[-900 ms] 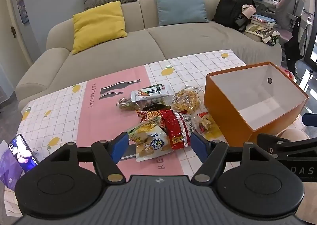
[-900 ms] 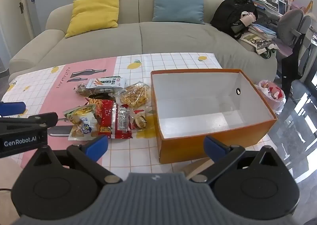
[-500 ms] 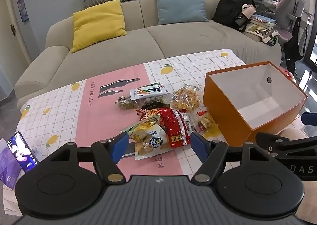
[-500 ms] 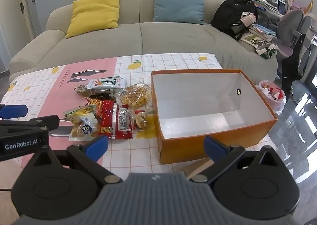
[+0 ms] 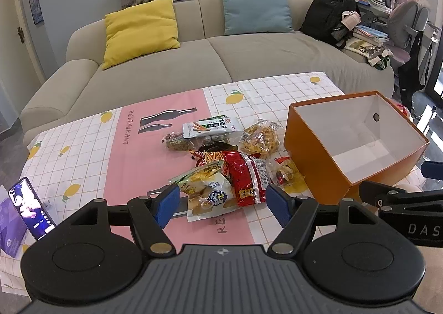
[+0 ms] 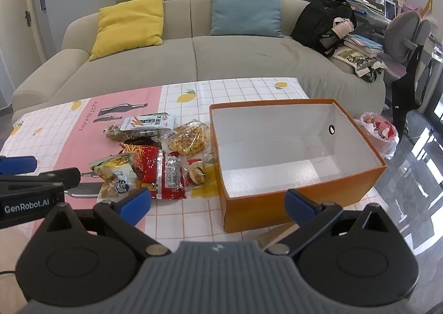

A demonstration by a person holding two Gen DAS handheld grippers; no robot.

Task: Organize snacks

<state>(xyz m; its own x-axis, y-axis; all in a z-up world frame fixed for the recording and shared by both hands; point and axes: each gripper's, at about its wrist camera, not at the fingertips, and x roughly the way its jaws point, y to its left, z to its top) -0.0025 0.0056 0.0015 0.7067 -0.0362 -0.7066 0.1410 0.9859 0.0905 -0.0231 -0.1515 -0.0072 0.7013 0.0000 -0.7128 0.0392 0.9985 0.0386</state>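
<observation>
change: left tool (image 5: 221, 203) slightly nearer the pile than a moment ago, nothing picked
left tool: spread wide, empty, over chip bag (image 5: 206, 191)
right tool (image 6: 218, 203): spread wide, empty
snacks (image 6: 155, 159): heaped on surface (image 5: 83, 153), left of orange box (image 6: 304, 192)
box: empty
task: barely begun

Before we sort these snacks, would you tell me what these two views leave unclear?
- Dark packet, left wrist view: mostly buried under the fries bag; contents unknown.
- Phone, left wrist view: screen too small to read.
- Orange box, right wrist view: near corner hidden behind the right gripper.
</observation>
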